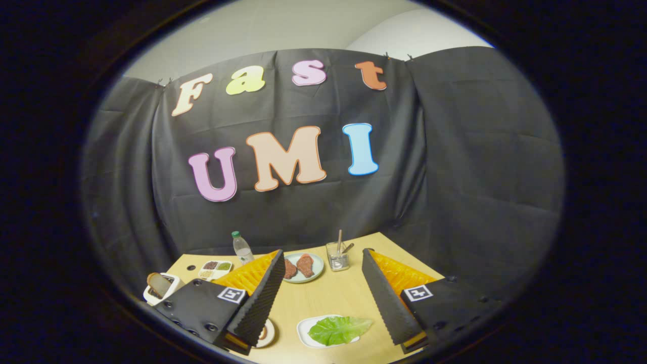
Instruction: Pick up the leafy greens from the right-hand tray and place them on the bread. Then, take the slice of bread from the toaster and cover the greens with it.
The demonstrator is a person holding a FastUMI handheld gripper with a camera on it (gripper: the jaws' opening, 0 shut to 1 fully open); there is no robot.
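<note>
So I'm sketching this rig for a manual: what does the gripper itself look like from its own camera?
The gripper has two wedge-shaped fingers with ribbed inner faces. Each sits on a dark block with screw holes, bearing a square black-and-white marker. The fingers stand open, apart over the wooden table.

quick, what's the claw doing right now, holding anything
claw: open and holding nothing, its fingers spread wide, with the leafy greens on their white tray lying between them.

I see a pale wooden desk (323,298) pushed against creased black cloth (455,167), with a plain white wall (283,25) above it.
</note>
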